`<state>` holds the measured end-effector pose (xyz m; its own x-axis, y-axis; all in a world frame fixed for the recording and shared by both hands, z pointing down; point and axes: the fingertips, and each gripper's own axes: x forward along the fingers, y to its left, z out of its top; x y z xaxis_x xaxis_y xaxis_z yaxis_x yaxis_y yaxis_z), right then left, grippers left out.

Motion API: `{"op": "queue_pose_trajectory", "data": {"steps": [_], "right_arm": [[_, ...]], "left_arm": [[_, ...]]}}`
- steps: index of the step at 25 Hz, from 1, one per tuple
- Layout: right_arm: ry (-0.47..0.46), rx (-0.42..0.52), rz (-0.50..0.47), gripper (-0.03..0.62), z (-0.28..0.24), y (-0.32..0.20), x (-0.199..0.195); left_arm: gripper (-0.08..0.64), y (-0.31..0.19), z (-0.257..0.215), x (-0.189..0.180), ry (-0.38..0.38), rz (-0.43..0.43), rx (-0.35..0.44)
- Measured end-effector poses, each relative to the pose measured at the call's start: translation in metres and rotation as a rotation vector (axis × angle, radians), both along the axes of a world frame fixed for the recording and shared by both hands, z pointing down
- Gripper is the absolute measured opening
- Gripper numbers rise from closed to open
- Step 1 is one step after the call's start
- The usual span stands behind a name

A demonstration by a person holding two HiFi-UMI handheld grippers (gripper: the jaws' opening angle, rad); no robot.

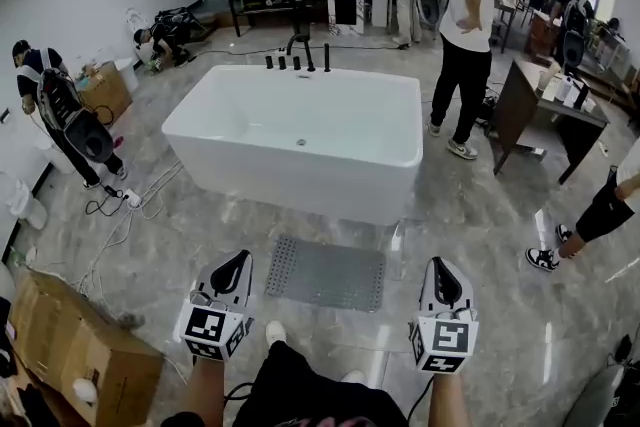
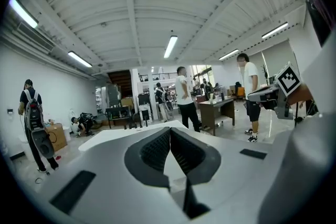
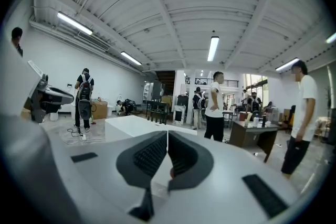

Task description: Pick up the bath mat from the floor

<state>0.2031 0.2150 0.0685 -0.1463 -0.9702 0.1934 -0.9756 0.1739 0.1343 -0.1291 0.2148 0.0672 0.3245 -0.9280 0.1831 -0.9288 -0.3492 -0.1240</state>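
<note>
The bath mat looks like matt grey rubber, its surface dotted with small studs. It lies on a glossy, marble-patterned floor that mirrors the lights. The bathtub is smooth, shiny white, and the cardboard box is dull brown.

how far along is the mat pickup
Done: nothing yet. The mat lies flat on the floor in front of the tub. In hand: the left tongs and right tongs are both shut and empty, held up off the floor, one to each side of the mat in the head view. Left: lower them, open, grip the mat and lift it.
</note>
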Motion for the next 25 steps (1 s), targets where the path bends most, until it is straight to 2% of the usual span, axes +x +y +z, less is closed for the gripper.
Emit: {"op": "queue_pose_trajectory", "data": {"steps": [5, 11, 19, 25], "right_arm": [[-0.006, -0.008, 0.010, 0.021, 0.005, -0.019, 0.002], [0.000, -0.023, 0.019, 0.021, 0.012, -0.065, -0.017], [0.045, -0.043, 0.079, 0.021, 0.013, -0.142, -0.073], [0.075, -0.063, 0.160, 0.021, 0.008, -0.175, -0.101]], "left_arm": [[0.008, -0.028, 0.003, 0.000, -0.002, 0.018, -0.002], [0.008, -0.083, 0.020, -0.021, 0.028, 0.029, -0.013], [0.008, -0.175, 0.040, -0.078, 0.081, 0.071, -0.031], [0.008, -0.229, 0.048, -0.116, 0.097, 0.112, -0.056]]}}
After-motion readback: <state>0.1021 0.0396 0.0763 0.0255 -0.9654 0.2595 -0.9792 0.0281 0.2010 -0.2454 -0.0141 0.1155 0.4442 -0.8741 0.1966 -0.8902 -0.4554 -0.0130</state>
